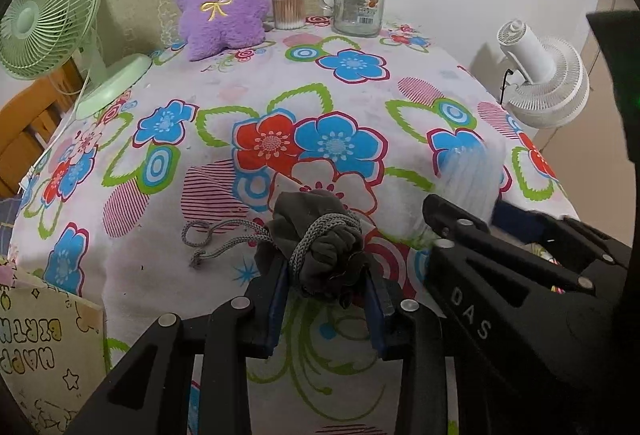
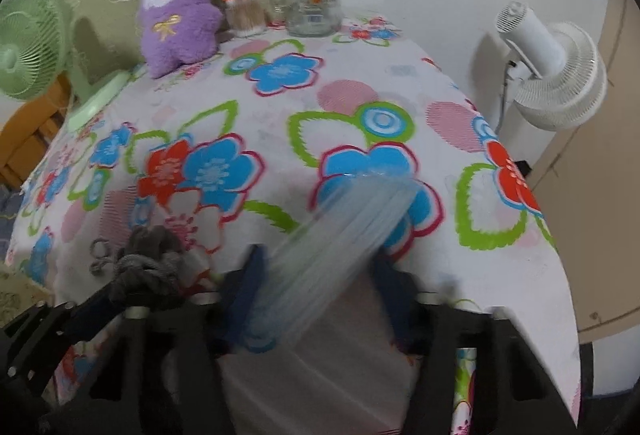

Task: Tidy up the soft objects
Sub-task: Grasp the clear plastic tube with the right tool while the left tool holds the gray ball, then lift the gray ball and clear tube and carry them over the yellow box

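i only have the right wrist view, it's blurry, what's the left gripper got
Observer: The left gripper is shut on a grey drawstring pouch, its cord wound around the bunched top.
Operator: where's the loose cord end
Observer: It lies looped on the flowered tablecloth, left of the pouch, with a knot at its tip.
Operator: anything at the near left i can't see
Observer: Yes, a printed paper bag with birthday lettering stands beside the table's near left edge.
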The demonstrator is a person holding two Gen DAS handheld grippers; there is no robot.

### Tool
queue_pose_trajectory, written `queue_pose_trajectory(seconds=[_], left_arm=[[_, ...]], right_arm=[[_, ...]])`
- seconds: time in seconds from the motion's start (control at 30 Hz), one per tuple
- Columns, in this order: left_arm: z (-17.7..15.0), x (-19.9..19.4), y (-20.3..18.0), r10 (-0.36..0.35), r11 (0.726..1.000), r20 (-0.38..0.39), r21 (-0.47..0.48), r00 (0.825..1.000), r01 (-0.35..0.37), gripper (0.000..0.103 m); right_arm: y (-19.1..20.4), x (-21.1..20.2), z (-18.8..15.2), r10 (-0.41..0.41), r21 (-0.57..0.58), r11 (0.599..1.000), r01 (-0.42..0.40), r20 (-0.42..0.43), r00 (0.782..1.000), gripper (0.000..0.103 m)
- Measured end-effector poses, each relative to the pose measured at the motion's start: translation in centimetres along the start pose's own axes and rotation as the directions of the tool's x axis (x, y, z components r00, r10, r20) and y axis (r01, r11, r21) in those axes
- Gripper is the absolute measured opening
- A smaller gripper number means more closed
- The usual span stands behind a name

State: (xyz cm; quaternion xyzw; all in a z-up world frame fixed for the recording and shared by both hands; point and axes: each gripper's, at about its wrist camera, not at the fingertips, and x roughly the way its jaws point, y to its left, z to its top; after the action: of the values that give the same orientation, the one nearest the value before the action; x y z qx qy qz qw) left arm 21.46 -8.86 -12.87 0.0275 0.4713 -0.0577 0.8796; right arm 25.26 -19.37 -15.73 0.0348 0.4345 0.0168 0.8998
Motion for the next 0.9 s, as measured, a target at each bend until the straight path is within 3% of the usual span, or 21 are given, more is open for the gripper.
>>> queue_pose_trajectory(seconds=[0.27, 0.9], left_arm=[[-0.8, -0.5, -0.1, 0.007, 1.0, 0.009, 0.019, 1.0, -0.007, 0.034], [-4.5, -3.2, -0.2, -0.017, 1.0, 0.027, 0.022, 0.999, 0.016, 0.034]], right_arm=[[1.5, -1.0, -0.6, 0.033, -0.062, 0.998, -0.033, -0.001, 0.999, 0.014], [2.6, -4.4, -4.3, 0.029, -0.082, 0.996, -0.027, 0.025, 0.999, 0.014]])
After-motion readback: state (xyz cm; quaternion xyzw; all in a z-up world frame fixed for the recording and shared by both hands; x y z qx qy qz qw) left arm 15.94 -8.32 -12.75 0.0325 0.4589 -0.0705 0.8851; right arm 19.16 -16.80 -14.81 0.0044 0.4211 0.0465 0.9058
